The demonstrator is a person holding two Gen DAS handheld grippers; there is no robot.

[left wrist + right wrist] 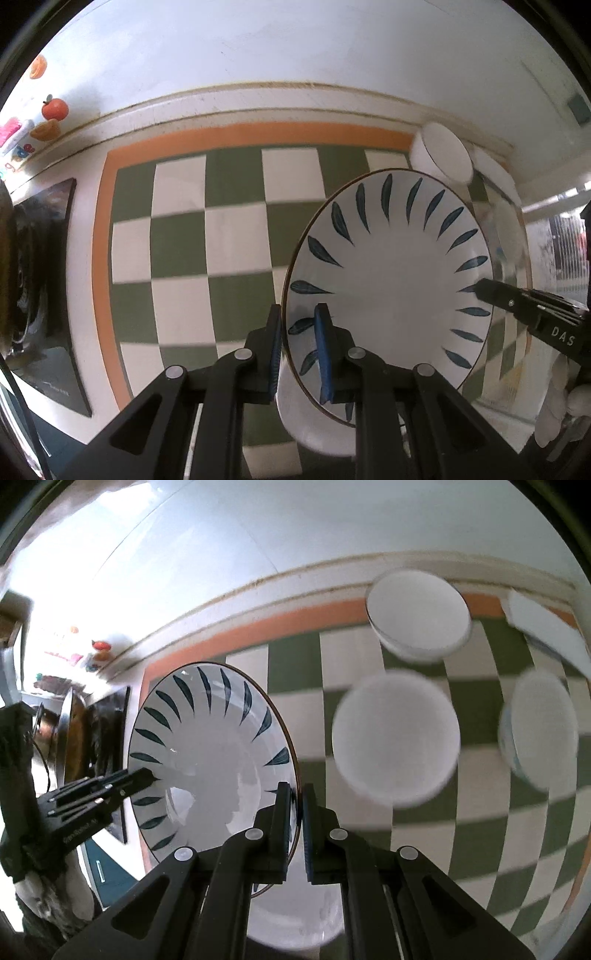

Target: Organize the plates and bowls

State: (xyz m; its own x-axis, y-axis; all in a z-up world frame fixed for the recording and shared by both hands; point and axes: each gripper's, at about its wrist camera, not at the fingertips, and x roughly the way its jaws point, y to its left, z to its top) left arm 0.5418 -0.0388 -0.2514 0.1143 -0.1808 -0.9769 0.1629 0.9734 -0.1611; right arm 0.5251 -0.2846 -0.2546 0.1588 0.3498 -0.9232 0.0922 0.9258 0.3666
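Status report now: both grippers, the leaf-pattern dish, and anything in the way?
Left gripper and right gripper both shut on rim of white bowl with blue leaf pattern. Bowl off the checkered tablecloth. Three plain white bowls near.

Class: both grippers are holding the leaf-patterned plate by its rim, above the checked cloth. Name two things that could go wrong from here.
1. Each gripper, left and right, pinches only a thin edge of the plate; if the hands drift apart or twist, it may slip and drop.
2. White bowls sit on the cloth beside the plate; swinging it low that way could knock them.
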